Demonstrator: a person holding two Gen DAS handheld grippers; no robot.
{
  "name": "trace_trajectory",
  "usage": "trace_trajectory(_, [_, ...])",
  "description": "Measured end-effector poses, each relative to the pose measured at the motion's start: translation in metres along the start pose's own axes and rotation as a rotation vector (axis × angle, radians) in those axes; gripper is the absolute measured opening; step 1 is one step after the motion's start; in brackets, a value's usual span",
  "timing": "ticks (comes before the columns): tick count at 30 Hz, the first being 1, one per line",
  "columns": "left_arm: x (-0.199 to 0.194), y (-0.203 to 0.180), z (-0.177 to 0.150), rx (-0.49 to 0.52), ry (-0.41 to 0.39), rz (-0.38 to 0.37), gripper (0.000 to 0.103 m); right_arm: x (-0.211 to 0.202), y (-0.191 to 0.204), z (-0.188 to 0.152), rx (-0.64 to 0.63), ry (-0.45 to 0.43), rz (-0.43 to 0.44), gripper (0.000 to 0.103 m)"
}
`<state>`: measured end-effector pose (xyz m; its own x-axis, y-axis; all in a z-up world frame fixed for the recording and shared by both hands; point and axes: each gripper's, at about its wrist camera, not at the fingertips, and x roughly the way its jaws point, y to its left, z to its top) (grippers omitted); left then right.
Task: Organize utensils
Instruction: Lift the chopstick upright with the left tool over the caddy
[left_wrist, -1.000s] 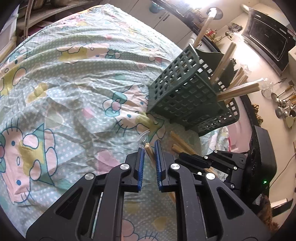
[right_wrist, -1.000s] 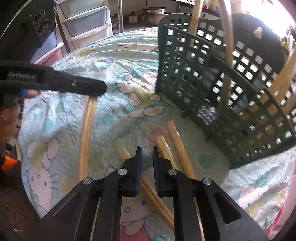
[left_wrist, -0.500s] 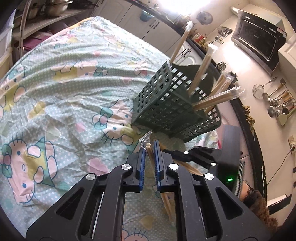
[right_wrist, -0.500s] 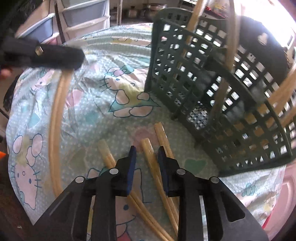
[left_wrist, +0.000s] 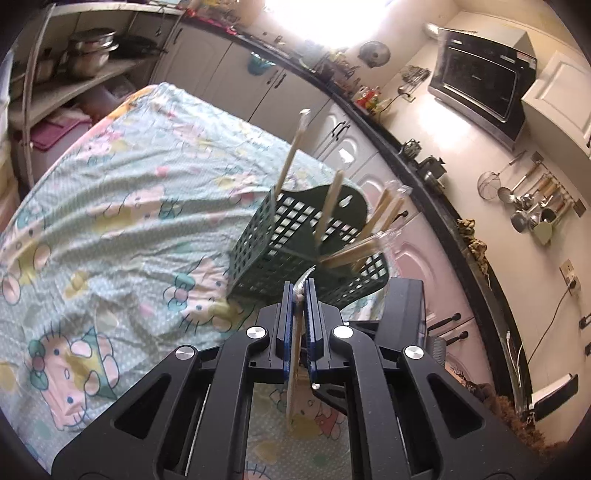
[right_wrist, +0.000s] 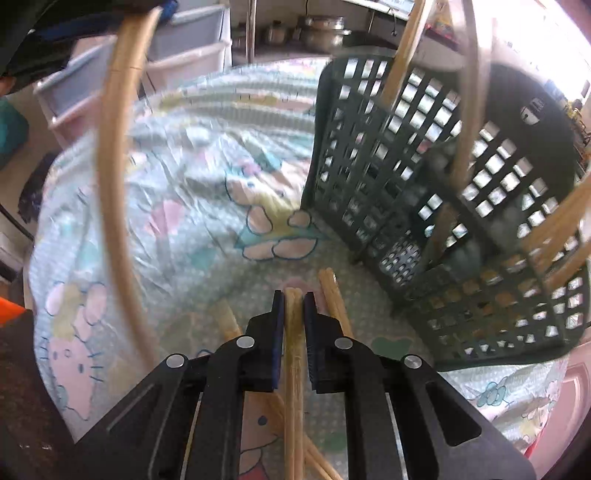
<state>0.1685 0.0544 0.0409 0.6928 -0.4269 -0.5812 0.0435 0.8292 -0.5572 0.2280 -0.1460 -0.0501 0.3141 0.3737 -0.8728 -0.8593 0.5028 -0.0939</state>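
Above the cartoon-print tablecloth (left_wrist: 110, 221), the left gripper (left_wrist: 297, 295) clamps a plastic-wrapped wooden chopstick pair (left_wrist: 295, 354) near the dark green lattice plastic basket (left_wrist: 280, 240), while the right gripper (right_wrist: 293, 306) pinches another wooden chopstick pair (right_wrist: 294, 369) lying beside loose ones on the cloth.

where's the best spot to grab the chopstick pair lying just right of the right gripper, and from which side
Probably the end of the chopstick pair nearest the green basket, coming straight down from above. It lies flat on the tablecloth, so only a top-down pinch across its thin width fits, and its near part runs under the right gripper, which is already shut on another pair.
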Motion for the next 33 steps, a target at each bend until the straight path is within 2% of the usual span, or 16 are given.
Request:
trace_trajectory(12, [-0.019, -0.031, 0.018, 0.054, -0.049, -0.075, 0.003, -0.088, -0.015, -0.009, 0.117, -0.231, 0.005, 0.01])
trace_trajectory(16, [-0.026, -0.045, 0.027, 0.084, -0.073, -0.112, 0.003, -0.11, -0.011, 0.002, 0.149, -0.308, -0.02, 0.01])
trace_trajectory(26, [-0.056, -0.078, 0.054, 0.143, -0.152, -0.187, 0.003, -0.177, -0.03, 0.007, 0.215, -0.495, -0.068, 0.009])
trace_trajectory(33, [-0.073, -0.096, 0.075, 0.182, -0.216, -0.21, 0.003, -0.21, -0.041, 0.019, 0.233, -0.602, -0.118, 0.009])
